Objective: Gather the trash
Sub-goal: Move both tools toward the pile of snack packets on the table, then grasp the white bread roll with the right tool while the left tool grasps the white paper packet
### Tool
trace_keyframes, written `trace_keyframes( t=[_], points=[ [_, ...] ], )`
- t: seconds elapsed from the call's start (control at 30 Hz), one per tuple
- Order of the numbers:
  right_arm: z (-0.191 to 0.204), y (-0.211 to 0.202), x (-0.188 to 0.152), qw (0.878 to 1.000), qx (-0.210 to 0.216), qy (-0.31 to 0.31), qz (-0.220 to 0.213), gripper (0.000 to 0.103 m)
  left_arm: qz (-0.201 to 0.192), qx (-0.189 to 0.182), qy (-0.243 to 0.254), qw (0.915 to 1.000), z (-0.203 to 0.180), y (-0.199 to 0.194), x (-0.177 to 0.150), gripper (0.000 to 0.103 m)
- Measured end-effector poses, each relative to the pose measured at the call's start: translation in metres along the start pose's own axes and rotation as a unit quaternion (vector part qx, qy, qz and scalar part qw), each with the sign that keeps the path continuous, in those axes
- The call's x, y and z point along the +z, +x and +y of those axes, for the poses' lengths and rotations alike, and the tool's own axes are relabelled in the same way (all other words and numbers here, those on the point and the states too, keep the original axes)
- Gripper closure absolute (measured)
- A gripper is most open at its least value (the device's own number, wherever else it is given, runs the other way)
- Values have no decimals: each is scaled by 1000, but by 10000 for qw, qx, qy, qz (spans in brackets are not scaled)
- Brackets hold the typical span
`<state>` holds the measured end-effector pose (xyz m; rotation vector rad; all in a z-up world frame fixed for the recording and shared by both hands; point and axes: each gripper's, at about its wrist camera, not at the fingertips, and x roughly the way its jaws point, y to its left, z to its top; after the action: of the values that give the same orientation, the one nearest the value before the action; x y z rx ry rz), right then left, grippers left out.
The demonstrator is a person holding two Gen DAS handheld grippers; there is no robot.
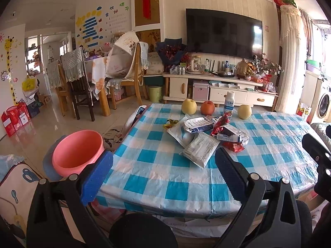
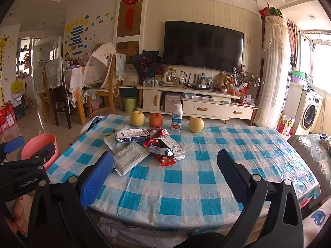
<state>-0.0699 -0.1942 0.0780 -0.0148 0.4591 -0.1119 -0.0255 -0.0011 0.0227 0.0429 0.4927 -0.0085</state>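
On the tabletop (image 1: 157,173), which is covered by a blue-and-white checked cloth, you have a loose pile of trash wrappers (image 1: 206,136) lying toward the far side: white and silver pouches with red foil wrappers among them, overlapping one another. Behind the pile, near the far edge, stand two yellow pears (image 1: 188,106), one red apple (image 1: 207,107) and an upright white drink bottle (image 1: 229,103), all in a row. Beside the tabletop's left edge, lower down, stands a pink bin (image 1: 77,152). Your left tool (image 1: 163,163) has its jaws spread wide with nothing between them, short of the pile. Your right tool (image 2: 165,165) is likewise spread wide and empty, with the wrappers just beyond its left finger.
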Motion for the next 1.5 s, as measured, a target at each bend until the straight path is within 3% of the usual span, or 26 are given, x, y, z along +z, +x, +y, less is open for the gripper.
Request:
trace_keyframes(
  t=[0.5,0.83,1.0,1.13,1.23,1.37,1.5],
  points=[
    [3,-4,-2,9999,122,-70,-70,4,-301,-44,-94,9995,-1,-6,-4,4],
    [7,32,-19,9989,377,-96,252,4,415,13,169,9990,-2,20,-5,4],
    [-1,69,-36,9968,582,47,539,4,592,-424,28,9973,-1,51,-16,4],
    [-18,112,-58,9905,733,437,1076,4,520,-873,-28,9948,-1,80,-29,4],
    [-30,139,-70,9860,796,617,1329,4,696,-1193,-48,9904,-4,107,-37,4],
    [-43,167,-74,9841,851,763,1358,4,838,-1654,-43,9826,-21,137,-39,4],
    [-53,199,-74,9808,982,856,1450,5,922,-1761,310,9795,-46,161,-36,4]
  ],
)
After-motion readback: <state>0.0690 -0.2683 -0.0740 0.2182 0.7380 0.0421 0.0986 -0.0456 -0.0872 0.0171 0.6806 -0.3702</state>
